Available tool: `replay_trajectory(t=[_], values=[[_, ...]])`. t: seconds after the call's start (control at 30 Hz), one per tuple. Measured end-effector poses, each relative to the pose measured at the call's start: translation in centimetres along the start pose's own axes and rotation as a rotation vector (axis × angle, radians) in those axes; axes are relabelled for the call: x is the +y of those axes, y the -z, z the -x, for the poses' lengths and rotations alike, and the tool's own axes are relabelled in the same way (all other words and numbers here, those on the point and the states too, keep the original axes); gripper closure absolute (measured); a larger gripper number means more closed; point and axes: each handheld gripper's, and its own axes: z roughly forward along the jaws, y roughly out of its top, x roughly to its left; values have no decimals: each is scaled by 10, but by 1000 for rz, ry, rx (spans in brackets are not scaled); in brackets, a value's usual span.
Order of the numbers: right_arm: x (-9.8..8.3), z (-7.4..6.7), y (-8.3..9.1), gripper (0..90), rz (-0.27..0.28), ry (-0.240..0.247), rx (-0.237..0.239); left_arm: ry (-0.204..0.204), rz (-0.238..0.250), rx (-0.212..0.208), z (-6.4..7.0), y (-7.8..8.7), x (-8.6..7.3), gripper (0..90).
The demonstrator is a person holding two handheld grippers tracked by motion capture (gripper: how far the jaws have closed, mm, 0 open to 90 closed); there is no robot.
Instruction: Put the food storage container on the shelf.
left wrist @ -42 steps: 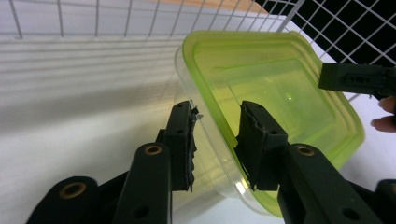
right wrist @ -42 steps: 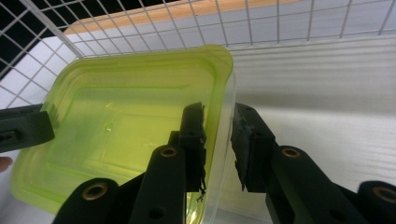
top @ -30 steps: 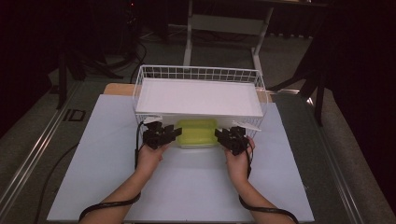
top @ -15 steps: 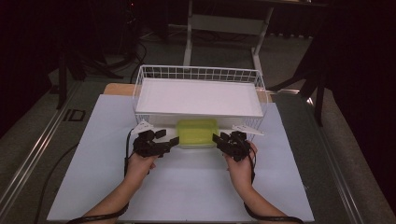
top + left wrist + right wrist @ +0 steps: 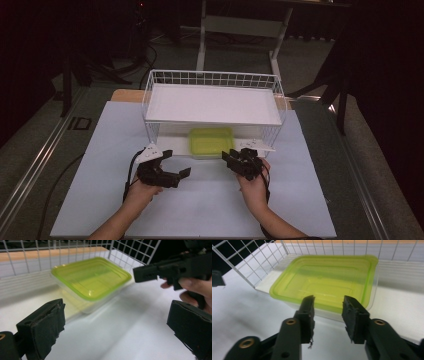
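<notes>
Our left gripper (image 5: pixel 176 162) has just spread its jaws wide and drawn back empty, our right gripper (image 5: pixel 231 157) stands half-open just short of the green-lidded container (image 5: pixel 211 141), so we judge the box now released and parked under the wire rack (image 5: pixel 212 80).

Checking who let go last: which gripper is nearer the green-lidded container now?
Right. The right gripper sits just off the green-lidded container at its near right corner, jaws part open, gripping nothing. The left gripper is further off to the near left, jaws wide after opening.
</notes>
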Motion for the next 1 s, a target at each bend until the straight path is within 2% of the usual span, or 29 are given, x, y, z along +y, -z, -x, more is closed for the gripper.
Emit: replay_trajectory(t=[0.03, 0.07, 0.17, 0.2, 0.23, 0.4, 0.5, 0.67, 1.0], values=[[0, 0, 0, 643, 0, 0, 0, -4, -5, -2, 1, 1, -2, 24], [-1, 0, 0, 720, -7, 1, -2, -2, -4, -2, 2, 2, -4, 24], [-5, -2, -2, 839, -22, 43, -12, -5, -16, -2, 4, 4, -11, 24], [-7, -2, -4, 886, -40, 44, -4, -4, -24, -1, 4, 4, -14, 24], [-8, -2, -5, 897, -46, 46, -6, -3, -28, -1, 4, 4, -16, 25], [-14, -5, -11, 900, -68, 55, -6, 0, -43, 6, 4, 4, -26, 25], [-19, -9, -21, 900, -97, 73, -1, -2, -42, 14, 3, 4, -29, 25], [-20, -13, -35, 900, -122, 70, -1, 13, -40, 23, -1, 3, -33, 25], [-10, -17, -57, 900, -100, 57, -19, 28, -27, 16, 0, 1, -38, 25]])
